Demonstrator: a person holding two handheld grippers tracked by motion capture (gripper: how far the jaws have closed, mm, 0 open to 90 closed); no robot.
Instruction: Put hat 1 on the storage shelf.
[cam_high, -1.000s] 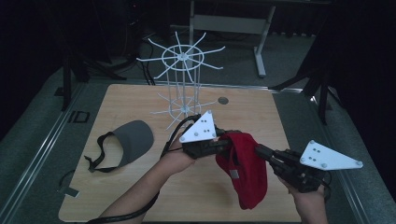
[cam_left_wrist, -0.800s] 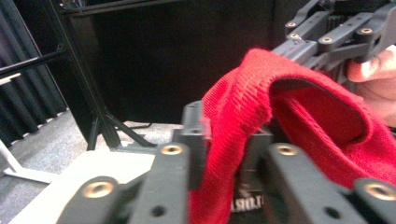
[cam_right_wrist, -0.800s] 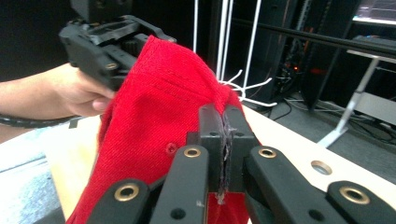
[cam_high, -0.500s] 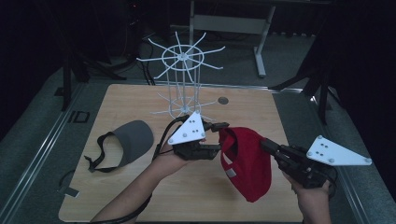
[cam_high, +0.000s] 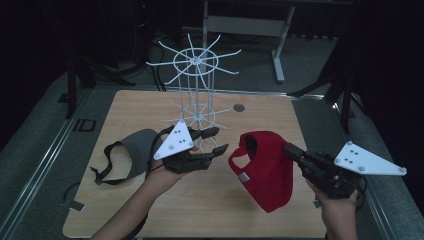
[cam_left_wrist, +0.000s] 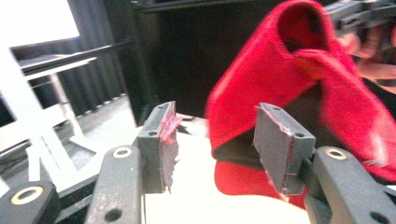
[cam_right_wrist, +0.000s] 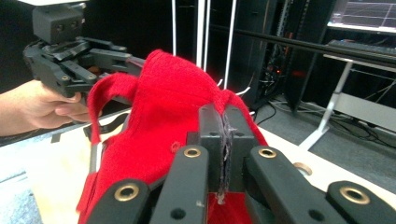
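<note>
My right tongs stay clenched on the red cap; my left tongs, just released from it, stand empty at nine o'clock. Next, I judge: hook it on the white rack.

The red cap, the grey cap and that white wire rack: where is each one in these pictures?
red cap (cam_high: 267, 172): high view, on its crown, hanging from the right gripper (cam_high: 291, 151).
grey cap (cam_high: 134, 150): high view, on its crown, lying on the table.
white wire rack (cam_high: 196, 62): high view, on its top hub.
</note>
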